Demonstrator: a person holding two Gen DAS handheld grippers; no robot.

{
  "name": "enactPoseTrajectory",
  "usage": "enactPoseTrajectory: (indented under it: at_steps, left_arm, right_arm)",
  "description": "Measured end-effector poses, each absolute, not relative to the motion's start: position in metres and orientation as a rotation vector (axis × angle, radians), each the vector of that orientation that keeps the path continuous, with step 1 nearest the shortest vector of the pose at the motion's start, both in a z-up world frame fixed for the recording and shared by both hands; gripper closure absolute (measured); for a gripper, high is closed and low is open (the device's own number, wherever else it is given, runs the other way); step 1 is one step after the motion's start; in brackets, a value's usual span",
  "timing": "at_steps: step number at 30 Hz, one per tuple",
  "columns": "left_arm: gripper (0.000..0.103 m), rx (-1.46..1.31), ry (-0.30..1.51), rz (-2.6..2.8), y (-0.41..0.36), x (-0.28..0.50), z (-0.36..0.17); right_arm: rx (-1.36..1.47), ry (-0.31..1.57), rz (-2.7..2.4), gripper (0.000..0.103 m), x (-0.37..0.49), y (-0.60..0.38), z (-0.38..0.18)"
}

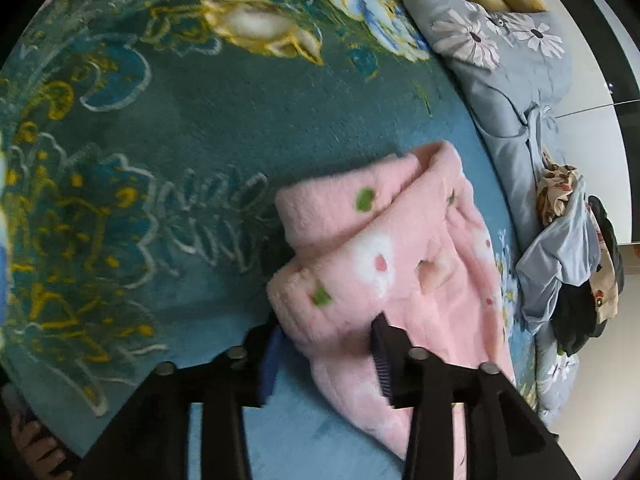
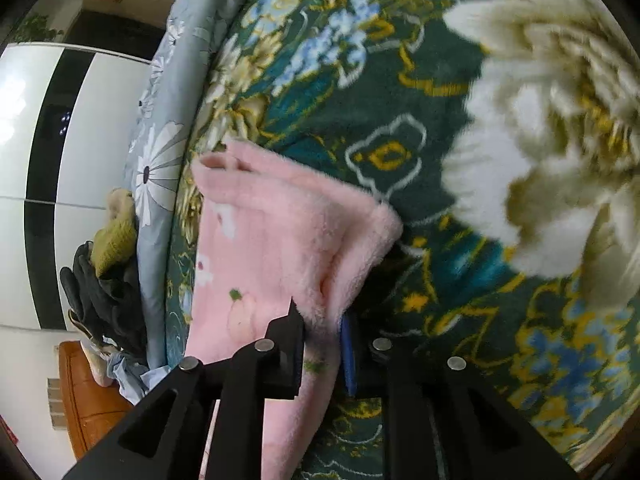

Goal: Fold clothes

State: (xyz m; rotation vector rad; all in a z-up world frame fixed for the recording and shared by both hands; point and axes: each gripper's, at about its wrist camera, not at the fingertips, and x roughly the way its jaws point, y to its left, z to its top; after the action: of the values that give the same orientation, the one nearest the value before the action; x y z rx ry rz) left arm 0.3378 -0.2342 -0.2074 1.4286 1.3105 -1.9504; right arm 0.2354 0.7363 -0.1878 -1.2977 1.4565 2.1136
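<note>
Right now I am pinching the pink fleece garment (image 1: 384, 264) with both tools, left tool (image 1: 326, 344) and right tool (image 2: 322, 332) each closed on an edge. It is lying doubled on the floral blanket (image 1: 180, 128), stretching away ahead of both tools.

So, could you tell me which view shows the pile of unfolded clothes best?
The left wrist view: the pile of clothes shows patterned, blue and dark pieces clearly at the bed's edge. The right wrist view catches it smaller, mostly dark and yellow-green fabric.
</note>
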Motion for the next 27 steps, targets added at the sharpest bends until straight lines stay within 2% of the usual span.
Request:
enactPoseTrajectory:
  at_steps: [7, 9, 12, 16, 23, 27]
  left_arm:
    - [0.042, 1.303, 1.288, -1.87, -0.244, 0.342, -0.187]
    - [0.042, 1.264, 1.288, -1.842, -0.247, 0.345, -0.18]
    - [0.042, 1.272, 1.186, -1.924, -0.226, 0.332, -0.162]
    - [0.042, 1.489, 0.977, -2.158, -0.149, 0.264, -0.151]
    - [0.042, 1.943, 0.673, -2.508, 0.028, 0.161, -0.161]
    - [0.042, 2.01, 0.496, -2.583, 0.086, 0.131, -0.173]
  right_arm:
    - [-1.213, 1.371, 2.198, 0.072, 0.224, 0.766, -0.154]
    - [-1.236, 1.345, 2.242, 0.063, 0.211, 0.767, -0.148]
    - [-1.311, 1.295, 2.319, 0.057, 0.184, 0.763, -0.143]
    - [-1.415, 1.183, 2.365, 0.056, 0.143, 0.754, -0.145]
    - [-1.528, 1.103, 2.394, 0.057, 0.102, 0.75, -0.16]
    - [-1.594, 1.068, 2.417, 0.056, 0.089, 0.744, -0.169]
